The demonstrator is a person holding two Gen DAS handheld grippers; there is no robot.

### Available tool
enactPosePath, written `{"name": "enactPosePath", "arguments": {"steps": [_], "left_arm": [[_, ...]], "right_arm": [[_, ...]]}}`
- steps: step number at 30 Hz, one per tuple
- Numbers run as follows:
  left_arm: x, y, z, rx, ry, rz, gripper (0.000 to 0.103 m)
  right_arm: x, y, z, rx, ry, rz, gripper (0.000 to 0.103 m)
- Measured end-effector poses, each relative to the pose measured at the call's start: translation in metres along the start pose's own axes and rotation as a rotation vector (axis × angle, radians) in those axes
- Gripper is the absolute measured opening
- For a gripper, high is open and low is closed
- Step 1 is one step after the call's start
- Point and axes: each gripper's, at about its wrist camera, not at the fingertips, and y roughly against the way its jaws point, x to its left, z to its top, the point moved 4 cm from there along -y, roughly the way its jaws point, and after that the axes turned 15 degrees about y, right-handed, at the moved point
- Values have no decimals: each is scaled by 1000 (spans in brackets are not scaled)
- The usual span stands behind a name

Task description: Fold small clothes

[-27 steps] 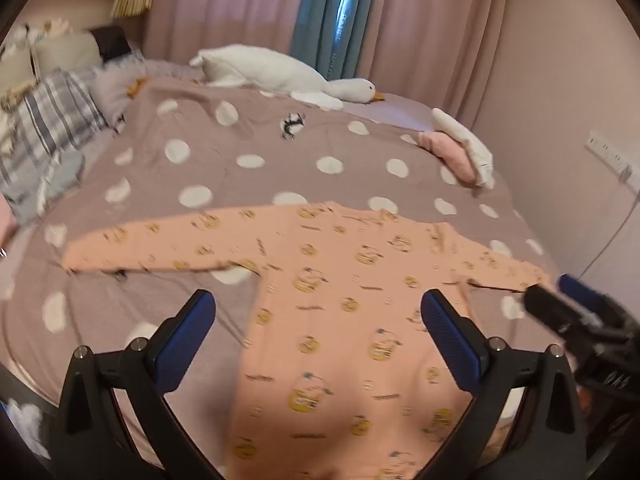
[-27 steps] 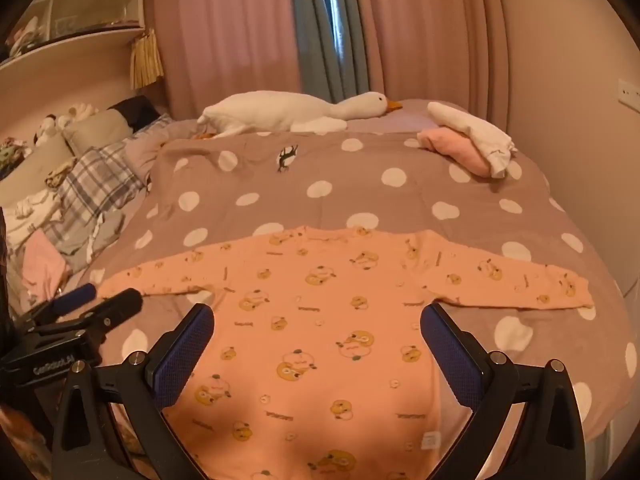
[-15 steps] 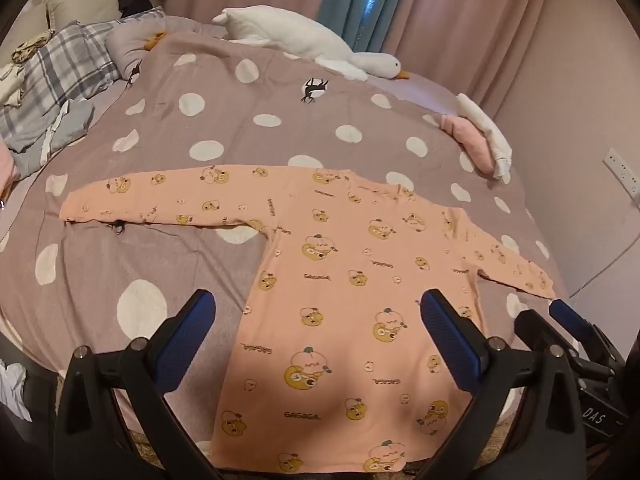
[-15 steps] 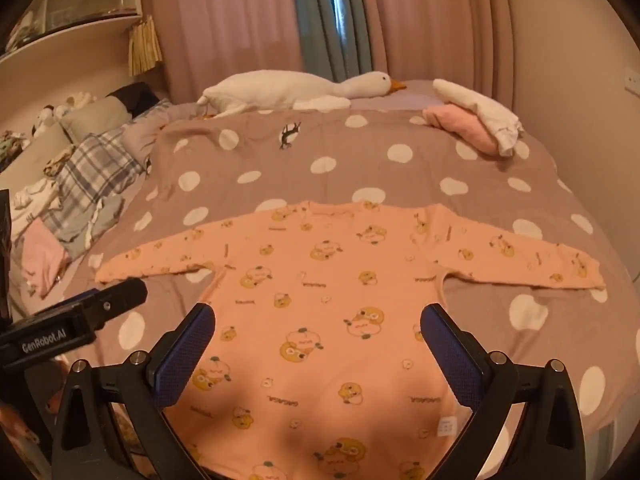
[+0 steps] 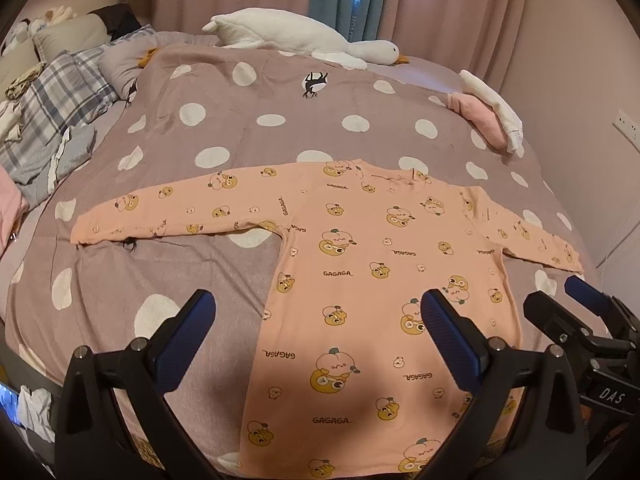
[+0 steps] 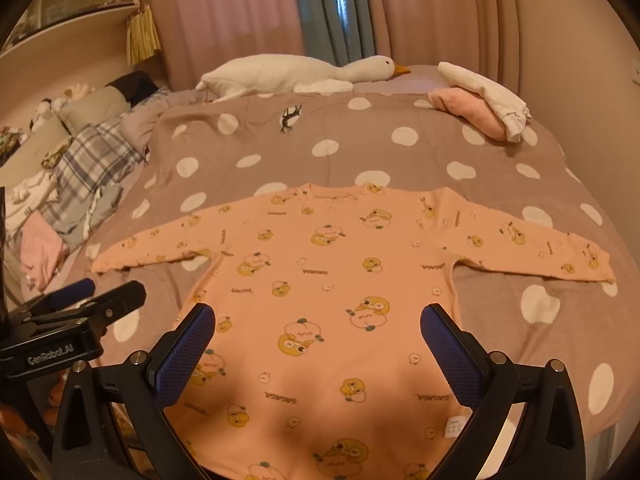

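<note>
Left wrist view: my left gripper (image 5: 316,320) gapes wide, empty, above the peach shirt (image 5: 380,280) lying flat, unfolded, on the bedspread (image 5: 240,120). Right wrist view: my right gripper (image 6: 318,332) likewise wide, empty; every fold remains.

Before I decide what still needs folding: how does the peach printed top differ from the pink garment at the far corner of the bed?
The peach printed top lies flat and fully spread, both sleeves out; the pink garment is bundled compactly. The top shows cartoon prints and lettering; the pink garment looks plain. The top has nothing on it, while a white garment lies over the pink one. Both rest on the polka-dot bedspread.
</note>
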Motion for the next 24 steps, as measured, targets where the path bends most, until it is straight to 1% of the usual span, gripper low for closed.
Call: {"name": "enactPosePath", "arguments": {"steps": [4,24], "left_arm": [[-1,-1,0,-3,-19,14,103],[-2,-4,0,-5,-55,14,103]], "right_arm": [[1,-3,2,7,5,-7,102],[4,-7,3,21,12,-25,102]]}}
